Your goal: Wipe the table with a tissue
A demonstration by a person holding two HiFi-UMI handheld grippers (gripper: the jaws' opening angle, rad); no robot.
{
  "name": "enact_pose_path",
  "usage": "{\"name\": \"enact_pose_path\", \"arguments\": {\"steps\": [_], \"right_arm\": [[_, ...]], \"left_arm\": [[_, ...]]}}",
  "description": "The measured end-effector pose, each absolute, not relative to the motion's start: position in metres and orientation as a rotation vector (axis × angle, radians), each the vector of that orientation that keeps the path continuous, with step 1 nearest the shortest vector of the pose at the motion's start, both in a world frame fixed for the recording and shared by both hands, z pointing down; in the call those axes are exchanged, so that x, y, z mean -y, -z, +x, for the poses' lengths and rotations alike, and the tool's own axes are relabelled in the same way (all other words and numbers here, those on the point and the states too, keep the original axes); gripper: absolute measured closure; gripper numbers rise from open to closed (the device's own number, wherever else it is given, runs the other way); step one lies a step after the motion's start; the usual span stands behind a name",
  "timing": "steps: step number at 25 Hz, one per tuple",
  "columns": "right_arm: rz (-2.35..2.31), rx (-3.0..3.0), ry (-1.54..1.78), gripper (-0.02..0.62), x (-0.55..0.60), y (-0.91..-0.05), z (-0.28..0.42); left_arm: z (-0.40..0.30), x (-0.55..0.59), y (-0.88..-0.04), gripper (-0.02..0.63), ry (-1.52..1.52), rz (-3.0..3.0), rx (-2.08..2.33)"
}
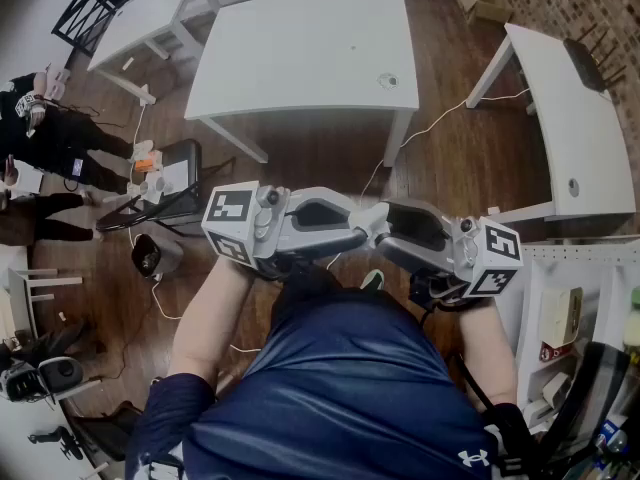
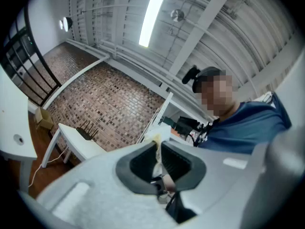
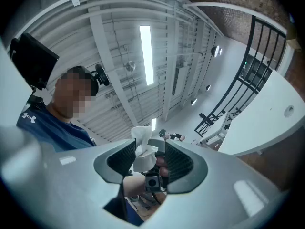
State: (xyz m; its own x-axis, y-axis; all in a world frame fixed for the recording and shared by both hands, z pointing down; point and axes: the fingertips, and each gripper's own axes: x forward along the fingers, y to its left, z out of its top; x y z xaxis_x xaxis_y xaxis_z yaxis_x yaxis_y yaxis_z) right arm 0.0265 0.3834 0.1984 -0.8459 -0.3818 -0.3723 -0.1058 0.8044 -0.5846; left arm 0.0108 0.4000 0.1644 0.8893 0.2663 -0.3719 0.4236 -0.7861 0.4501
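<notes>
In front of my chest the two grippers point at each other, tips nearly meeting. My left gripper (image 1: 362, 230) (image 2: 159, 146) is shut on a white tissue (image 2: 157, 138), a thin crumpled strip pinched between its pads. My right gripper (image 1: 388, 230) (image 3: 148, 149) stands open, and the tissue (image 3: 141, 146) hangs in the gap between its dark ribbed pads without being pressed. The white table (image 1: 310, 48) stands ahead of me across the wood floor, well away from both grippers.
A second white table (image 1: 560, 118) stands at the right, a third (image 1: 150, 18) at the far left. Cables (image 1: 440, 118) trail over the floor. A low stand with gear (image 1: 165, 183) and people (image 1: 50, 138) are at the left, shelves (image 1: 570, 318) at the right.
</notes>
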Motion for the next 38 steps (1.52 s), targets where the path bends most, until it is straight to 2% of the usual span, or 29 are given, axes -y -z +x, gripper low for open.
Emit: {"name": "enact_pose_path", "arguments": {"steps": [5, 11, 16, 17, 19, 22, 30, 38], "right_arm": [[-0.356, -2.525, 0.803, 0.411, -0.373, -0.205, 0.029], [-0.423, -2.52, 0.851, 0.472, -0.324, -0.22, 0.017], [-0.652, -2.536, 0.874, 0.52, -0.252, -0.25, 0.018], [-0.704, -2.526, 0.886, 0.533, -0.233, -0.259, 0.018], [-0.809, -2.489, 0.916, 0.554, -0.192, -0.277, 0.015], [-0.959, -2.421, 0.961, 0.557, -0.132, -0.294, 0.009], [-1.387, -2.294, 1.046, 0.56, -0.015, -0.325, 0.027], [-1.858, -2.383, 1.101, 0.561, 0.044, -0.402, 0.103]], "left_arm": [[0.02, -0.387, -0.173, 0.575, 0.415, 2.436, -0.511], [0.01, -0.333, -0.194, 0.578, 0.441, 2.349, -0.481], [0.008, -0.255, -0.229, 0.578, 0.428, 2.344, -0.394], [0.006, -0.233, -0.24, 0.572, 0.413, 2.352, -0.358], [0.0, -0.188, -0.264, 0.514, 0.385, 2.366, -0.29], [-0.02, -0.124, -0.284, 0.486, 0.366, 2.358, -0.227], [-0.062, -0.002, -0.326, 0.476, 0.353, 2.264, -0.054], [-0.05, 0.043, -0.362, 0.488, 0.234, 2.246, 0.144]]}}
